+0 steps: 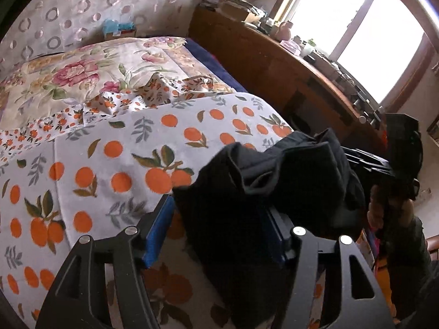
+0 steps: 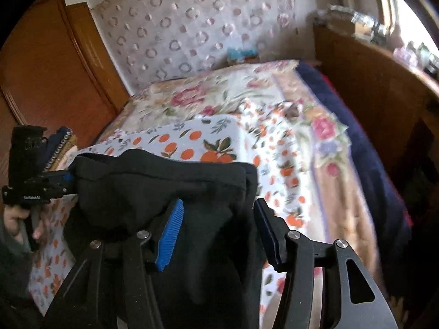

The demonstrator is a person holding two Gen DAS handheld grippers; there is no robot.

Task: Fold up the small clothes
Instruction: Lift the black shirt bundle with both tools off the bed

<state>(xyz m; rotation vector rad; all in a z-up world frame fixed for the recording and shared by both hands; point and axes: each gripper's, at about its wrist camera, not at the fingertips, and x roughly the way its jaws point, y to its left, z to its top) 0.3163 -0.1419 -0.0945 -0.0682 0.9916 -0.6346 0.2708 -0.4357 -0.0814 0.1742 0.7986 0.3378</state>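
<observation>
left gripper [image 1: 219, 235]: jaws apart, black garment [image 1: 274, 181] between | right gripper [image 2: 219, 233]: jaws apart, same garment | lay on orange-print blanket [image 1: 109, 148]

Each tool is matte black, its two finger linkages pierced by triangular cut-outs and pinned with round silver screws; the left tool [image 1: 219, 233] and right tool [image 2: 219, 235] both carry ribbed blue pads [image 2: 171, 237] on black fingers. Small white lettering marks the left tool's body in the right wrist view. The person's sleeve [image 2: 12, 268] is dark grey-green.
</observation>
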